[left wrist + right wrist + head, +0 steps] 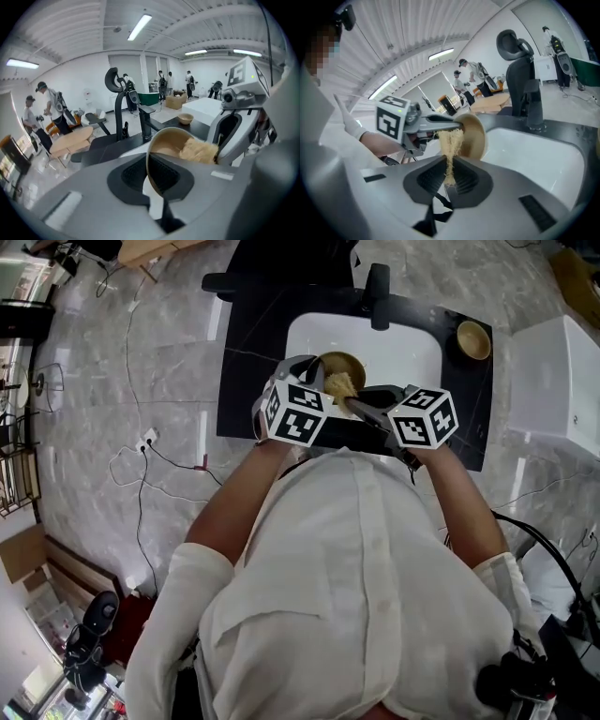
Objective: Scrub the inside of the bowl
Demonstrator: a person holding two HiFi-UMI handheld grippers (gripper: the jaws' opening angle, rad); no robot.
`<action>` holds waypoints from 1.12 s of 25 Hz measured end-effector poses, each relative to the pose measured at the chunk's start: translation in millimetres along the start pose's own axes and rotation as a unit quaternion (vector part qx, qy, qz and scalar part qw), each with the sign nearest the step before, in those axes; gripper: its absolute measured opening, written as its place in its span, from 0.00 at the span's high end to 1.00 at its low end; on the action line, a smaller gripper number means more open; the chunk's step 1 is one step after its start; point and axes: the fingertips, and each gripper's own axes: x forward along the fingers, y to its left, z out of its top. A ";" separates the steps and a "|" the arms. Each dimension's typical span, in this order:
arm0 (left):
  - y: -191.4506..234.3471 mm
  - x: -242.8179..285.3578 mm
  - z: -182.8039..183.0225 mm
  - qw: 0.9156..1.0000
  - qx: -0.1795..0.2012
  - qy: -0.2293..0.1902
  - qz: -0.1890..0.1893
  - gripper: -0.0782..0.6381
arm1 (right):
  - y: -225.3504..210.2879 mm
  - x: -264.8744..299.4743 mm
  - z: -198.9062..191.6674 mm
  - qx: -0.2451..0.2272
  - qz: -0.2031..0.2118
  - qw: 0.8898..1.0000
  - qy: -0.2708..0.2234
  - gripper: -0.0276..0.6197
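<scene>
While the person (356,596) in a white shirt fills the near part of the head view, both tools meet just beyond, over the near edge of the white sink (408,352).

Left gripper (151,180): jaws nearly together, pinched on the rim of the wooden bowl (168,143). The bowl is tipped on edge above the basin, its opening turned to the right.

Right gripper (449,176): jaws clamped narrow on a tan fibrous scrubber (450,145). The free end of the pad reaches into the bowl's mouth and touches the inner wall.

Step in hand, as I judge it: scrubbing the interior, under way.

Notes for doing it well:
- Work the pad in circles from the base out to the rim, so that no band of the inner wall is missed.
- Press lightly. The left grip is only on a thin rim (one hard shove could lever the bowl out of the jaws).
- Roll the bowl a little at a time to bring fresh wall under the pad.
- Keep the work over the basin, so a slip drops it there.

Farther off: a dark faucet (377,292) at the far side of the sink, and a second bowl (473,339) on the black counter (246,371), far right, well apart.
</scene>
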 end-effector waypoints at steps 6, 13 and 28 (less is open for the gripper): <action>7.3 -9.7 -2.6 0.973 -0.186 -0.025 -0.135 0.87 | 2.8 -68.3 37.1 -0.026 0.018 0.993 -0.111 0.91; -22.1 -43.0 23.7 0.878 -0.304 -0.107 -0.353 0.87 | -26.5 -101.6 55.6 -0.045 -0.013 0.988 -0.146 0.91; -70.1 -56.0 23.5 0.820 -0.315 -0.077 -0.472 0.88 | 12.9 -82.2 51.1 -0.135 0.047 0.985 -0.094 0.91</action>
